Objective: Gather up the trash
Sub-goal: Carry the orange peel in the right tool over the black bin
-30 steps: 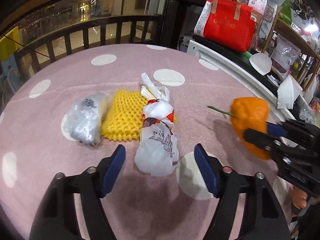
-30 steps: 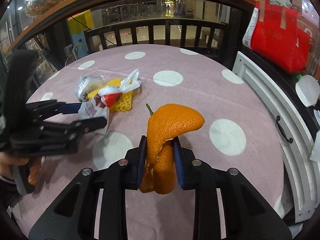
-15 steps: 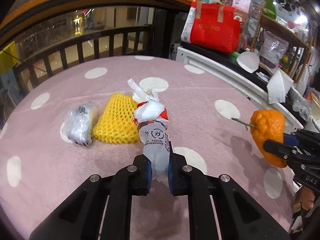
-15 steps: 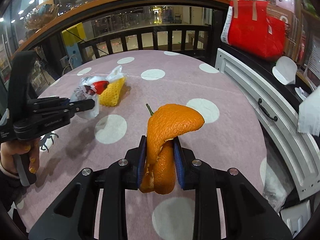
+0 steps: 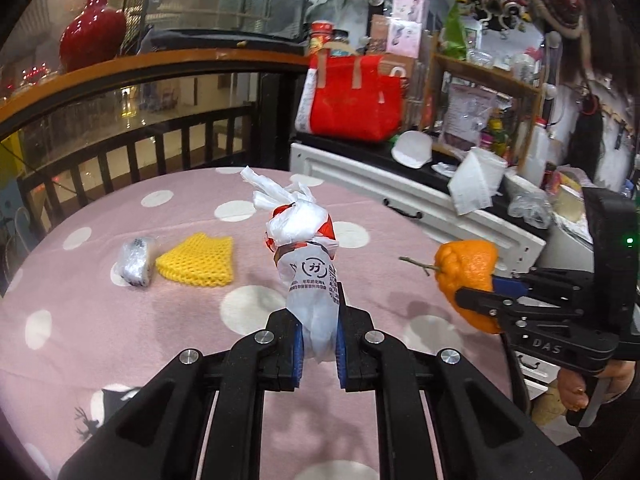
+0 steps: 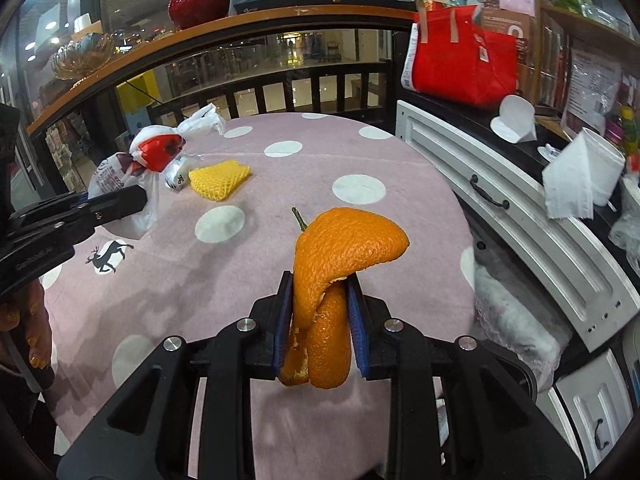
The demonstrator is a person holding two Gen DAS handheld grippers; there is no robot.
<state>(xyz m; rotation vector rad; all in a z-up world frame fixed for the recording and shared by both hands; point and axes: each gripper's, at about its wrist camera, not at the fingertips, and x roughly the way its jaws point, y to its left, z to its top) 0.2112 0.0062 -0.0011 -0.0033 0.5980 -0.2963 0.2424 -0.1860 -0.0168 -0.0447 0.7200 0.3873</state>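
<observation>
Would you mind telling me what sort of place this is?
Probably a small shop or stall on a mall's upper floor: cluttered goods shelves, a railing overlooking a lit concourse, and a polka-dot table.

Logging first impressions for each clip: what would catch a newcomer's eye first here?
The orange peel clamped upright in the right gripper, and the knotted white plastic bag pinched in the left gripper, both above the pink polka-dot tablecloth. Farther back on the cloth lie a yellow foam fruit net and a crumpled clear wrapper.
</observation>
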